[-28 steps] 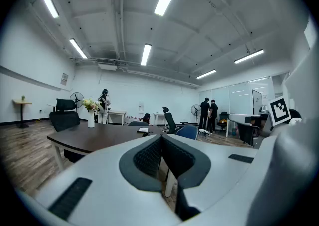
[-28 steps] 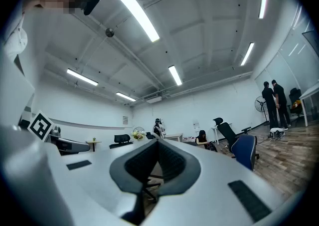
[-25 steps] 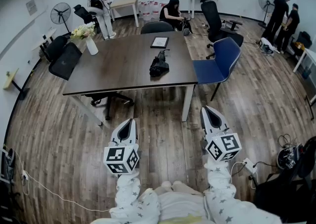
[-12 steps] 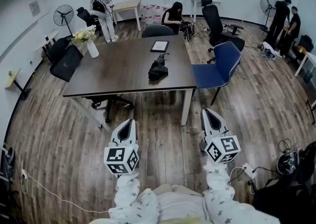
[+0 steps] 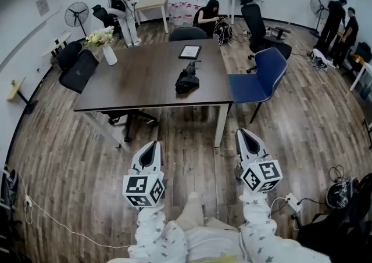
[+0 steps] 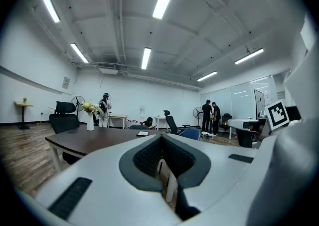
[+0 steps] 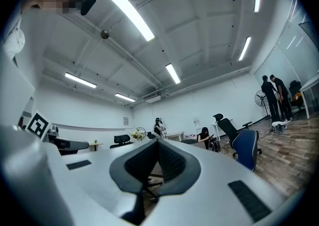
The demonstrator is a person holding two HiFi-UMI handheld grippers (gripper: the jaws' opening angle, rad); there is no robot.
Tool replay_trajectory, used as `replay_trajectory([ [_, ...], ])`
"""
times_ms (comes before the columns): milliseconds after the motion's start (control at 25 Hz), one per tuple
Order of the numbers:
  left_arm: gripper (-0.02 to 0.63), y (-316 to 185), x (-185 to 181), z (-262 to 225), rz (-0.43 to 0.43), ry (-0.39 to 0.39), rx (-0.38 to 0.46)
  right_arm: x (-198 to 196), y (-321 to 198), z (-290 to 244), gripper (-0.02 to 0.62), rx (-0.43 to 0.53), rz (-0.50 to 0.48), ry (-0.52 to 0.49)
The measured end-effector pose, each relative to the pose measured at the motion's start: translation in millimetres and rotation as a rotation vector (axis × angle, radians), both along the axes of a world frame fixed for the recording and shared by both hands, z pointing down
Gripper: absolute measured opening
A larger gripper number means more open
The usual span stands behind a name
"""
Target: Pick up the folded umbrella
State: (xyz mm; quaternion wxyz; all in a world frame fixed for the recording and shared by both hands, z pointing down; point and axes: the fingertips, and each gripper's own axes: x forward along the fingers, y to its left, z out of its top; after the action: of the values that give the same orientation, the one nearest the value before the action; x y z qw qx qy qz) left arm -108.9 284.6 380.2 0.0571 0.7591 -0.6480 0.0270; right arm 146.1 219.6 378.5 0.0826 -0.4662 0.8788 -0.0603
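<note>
Setting: a large office room with a wood-plank floor (image 5: 70,140), seen from a head camera looking steeply down.
Folded umbrella (image 5: 187,79): black and bundled, lying on a dark brown table (image 5: 145,76), right of the table's middle and nearer its front edge. Nothing touches it.
Left gripper (image 5: 153,143): held low in front of the person, above the floor and short of the table, well apart from the umbrella. In its own view (image 6: 160,139) the two jaws meet at their tips with nothing between them.
Right gripper (image 5: 241,132): level with the left one and off to its right, also over the floor, pointing towards the table's right front leg. Its own view (image 7: 157,142) shows the jaws pressed together and empty.
Sleeves (image 5: 152,227): white with small grey stars, one behind each gripper.
Also on the table: a white vase of flowers (image 5: 108,54) at the far left corner, and a flat dark rectangle (image 5: 189,51) near the far edge, perhaps a framed picture or a tablet.
Seating: a blue chair (image 5: 258,79) just beside the table's right end; a black chair (image 5: 78,72) at its left end.
Other people: one seated (image 5: 207,17) beyond the table, one standing (image 5: 119,3) at far left, two (image 5: 342,17) at far right.
</note>
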Motion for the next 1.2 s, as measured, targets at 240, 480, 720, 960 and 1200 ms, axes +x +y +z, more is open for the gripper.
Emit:
replay_trajectory([
  [240,0.025,-33,-8,11,0.001,-0.015,-0.020,-12,-33,10,0.021,-0.019,-0.007,0.006],
  [480,0.025,-98,-20,19,0.026,-0.009,-0.036,-28,-90,17,0.021,-0.034,0.002,0.013],
  [720,0.025,-170,-25,14,0.088,-0.008,-0.041,-31,-150,15,0.021,-0.041,0.052,0.012],
  [960,0.025,-231,-42,11,0.112,-0.010,-0.037,-47,-205,11,0.021,-0.035,0.076,0.009],
  [1200,0.025,-276,-60,11,0.113,0.005,-0.033,-71,-248,12,0.021,-0.035,0.068,0.022],
])
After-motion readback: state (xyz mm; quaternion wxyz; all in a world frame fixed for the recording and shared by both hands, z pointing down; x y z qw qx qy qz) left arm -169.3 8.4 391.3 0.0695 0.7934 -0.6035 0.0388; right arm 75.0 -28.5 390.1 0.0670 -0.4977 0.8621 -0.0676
